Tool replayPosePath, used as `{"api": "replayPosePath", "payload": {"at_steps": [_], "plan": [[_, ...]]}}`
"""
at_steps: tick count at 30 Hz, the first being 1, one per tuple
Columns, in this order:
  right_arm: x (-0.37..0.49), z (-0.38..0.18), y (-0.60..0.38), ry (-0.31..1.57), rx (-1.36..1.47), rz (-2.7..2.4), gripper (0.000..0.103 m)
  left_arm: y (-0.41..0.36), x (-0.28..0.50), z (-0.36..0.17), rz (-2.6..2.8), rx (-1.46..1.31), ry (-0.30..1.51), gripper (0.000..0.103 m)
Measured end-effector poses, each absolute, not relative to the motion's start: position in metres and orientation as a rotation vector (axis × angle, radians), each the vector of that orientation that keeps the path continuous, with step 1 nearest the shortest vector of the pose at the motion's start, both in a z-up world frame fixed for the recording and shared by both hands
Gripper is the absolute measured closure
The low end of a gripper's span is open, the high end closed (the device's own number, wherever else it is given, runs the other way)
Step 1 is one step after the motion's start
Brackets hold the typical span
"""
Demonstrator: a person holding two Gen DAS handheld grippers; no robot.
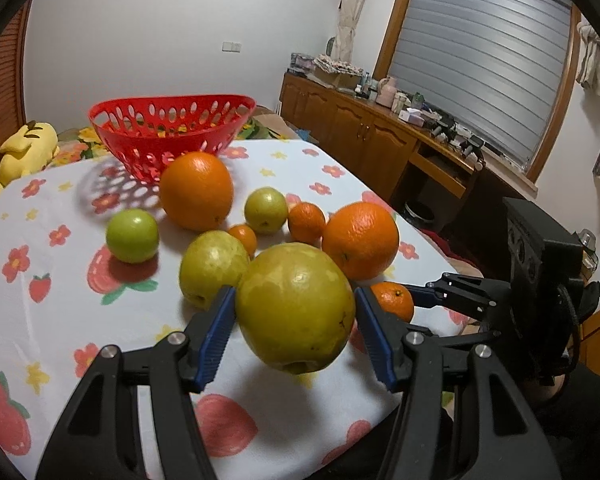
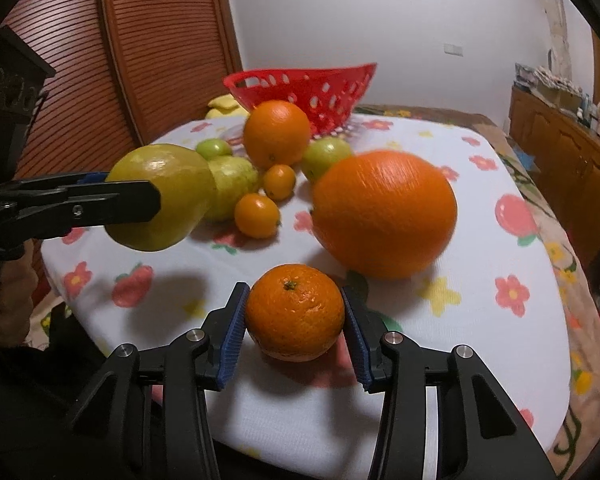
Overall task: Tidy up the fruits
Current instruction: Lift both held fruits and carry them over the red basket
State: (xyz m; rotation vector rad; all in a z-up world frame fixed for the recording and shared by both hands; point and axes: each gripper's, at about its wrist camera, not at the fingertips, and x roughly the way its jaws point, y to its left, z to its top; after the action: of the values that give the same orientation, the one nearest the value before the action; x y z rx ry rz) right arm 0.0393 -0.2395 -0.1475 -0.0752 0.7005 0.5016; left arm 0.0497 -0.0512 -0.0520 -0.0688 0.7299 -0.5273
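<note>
My left gripper [image 1: 294, 292] is shut on a large yellow-green pear [image 1: 296, 304], which hangs clear of the flowered tablecloth [image 1: 60, 280]. The right wrist view shows that same pear [image 2: 160, 196] at the left, clamped from the side. My right gripper [image 2: 294, 289] is shut on a small mandarin [image 2: 294, 312] that rests on the cloth near the front edge. A red perforated basket [image 1: 172, 120] stands at the far side. Between it and the grippers lie two big oranges [image 1: 196, 190] [image 1: 360, 240], a second pear [image 1: 212, 264], two green fruits and two small mandarins.
A yellow plush toy [image 1: 28, 152] lies beyond the table's far left corner. A wooden cabinet [image 1: 360, 136] with clutter runs along the right wall under a window. A slatted wooden door [image 2: 140, 60] stands behind the table. A person's hand [image 2: 4, 300] holds the left gripper's handle.
</note>
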Motion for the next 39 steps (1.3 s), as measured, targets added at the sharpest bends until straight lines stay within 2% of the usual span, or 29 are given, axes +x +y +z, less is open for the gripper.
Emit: {"api": "replayPosePath", "payload": {"at_steps": [25,39], "plan": [[0.072,-0.065,-0.222,0.546,-0.127,0.548,0.057,-0.009,0.083,-0.003,-0.419,-0.08,0.61,0.044],[0.11,-0.035,-0.212,0.525,-0.14,0.566,0.057,0.0,0.116,0.011,-0.385,-0.066,0.589,0.044]]}}
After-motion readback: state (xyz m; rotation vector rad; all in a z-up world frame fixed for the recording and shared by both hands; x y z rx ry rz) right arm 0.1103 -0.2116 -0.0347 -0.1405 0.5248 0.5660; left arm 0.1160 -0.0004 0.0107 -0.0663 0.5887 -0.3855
